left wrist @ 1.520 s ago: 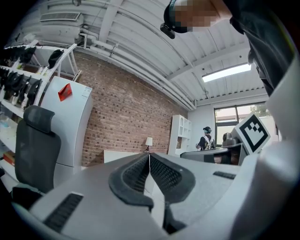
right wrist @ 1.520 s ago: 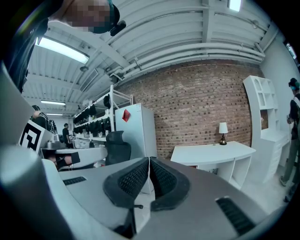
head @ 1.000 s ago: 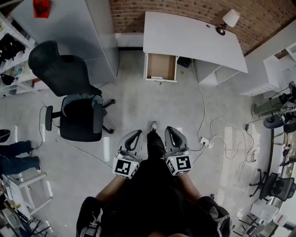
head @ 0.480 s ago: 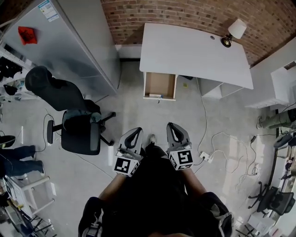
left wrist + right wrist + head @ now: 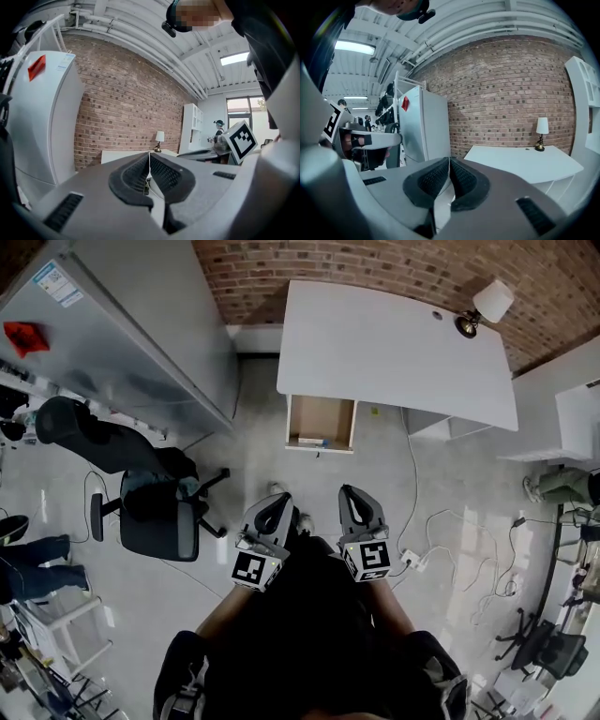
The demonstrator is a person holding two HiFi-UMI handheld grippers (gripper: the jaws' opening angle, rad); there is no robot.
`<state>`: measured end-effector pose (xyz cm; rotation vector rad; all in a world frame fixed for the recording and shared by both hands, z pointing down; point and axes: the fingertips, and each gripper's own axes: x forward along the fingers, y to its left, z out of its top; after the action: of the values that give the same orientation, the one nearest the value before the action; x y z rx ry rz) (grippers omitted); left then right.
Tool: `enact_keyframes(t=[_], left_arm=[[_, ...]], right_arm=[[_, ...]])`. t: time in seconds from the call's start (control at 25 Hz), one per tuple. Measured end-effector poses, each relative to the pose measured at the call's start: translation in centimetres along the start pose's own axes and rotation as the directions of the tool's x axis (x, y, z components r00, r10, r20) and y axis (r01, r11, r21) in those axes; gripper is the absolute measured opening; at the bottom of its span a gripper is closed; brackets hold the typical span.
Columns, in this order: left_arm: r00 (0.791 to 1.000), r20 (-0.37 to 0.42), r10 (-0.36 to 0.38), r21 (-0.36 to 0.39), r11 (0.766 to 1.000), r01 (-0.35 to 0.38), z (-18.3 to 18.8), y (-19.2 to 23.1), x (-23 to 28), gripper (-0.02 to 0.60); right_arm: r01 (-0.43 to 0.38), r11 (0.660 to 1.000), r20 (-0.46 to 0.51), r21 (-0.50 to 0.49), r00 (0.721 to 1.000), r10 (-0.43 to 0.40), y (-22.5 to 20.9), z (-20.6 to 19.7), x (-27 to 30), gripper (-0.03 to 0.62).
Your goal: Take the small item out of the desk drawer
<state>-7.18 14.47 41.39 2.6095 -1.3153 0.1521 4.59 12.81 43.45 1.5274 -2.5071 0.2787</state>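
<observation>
Jaws clenched, empty: left gripper (image 5: 272,514), right gripper (image 5: 352,498), side by side. Small item (image 5: 314,441): inside open drawer (image 5: 322,418), at its front edge, under white desk (image 5: 394,343), well apart from both grippers.

Left gripper (image 5: 273,514) and right gripper (image 5: 354,505): both held forward side by side, jaws closed, empty.

Open drawer (image 5: 323,414) hangs under the white desk (image 5: 394,343).
</observation>
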Motion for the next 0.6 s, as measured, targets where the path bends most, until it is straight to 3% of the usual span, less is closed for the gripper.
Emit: enact_keyframes(t=[0.28,0.44,0.6], left_arm=[[0.999,-0.03,-0.045,-0.027,0.999,0.045,1.5,5.9,6.9,0.011],[0.994,-0.088,-0.071,-0.039,0.997,0.068,0.5,7.9,9.5,0.011],[0.991,-0.112,-0.075,-0.024,0.997,0.073,0.1,10.2,11.9,0.011]], right_arm=[[0.028,1.0,-0.1,-0.005,0.995,-0.028,-2.8,-0.7,7.2,0.032],[-0.016,0.996,-0.176,-0.084,0.984,0.001,-4.2,-2.9,10.6,0.032],[-0.055,0.994,-0.263,-0.098,0.965,0.027,-6.1,-5.7,14.5,0.032]])
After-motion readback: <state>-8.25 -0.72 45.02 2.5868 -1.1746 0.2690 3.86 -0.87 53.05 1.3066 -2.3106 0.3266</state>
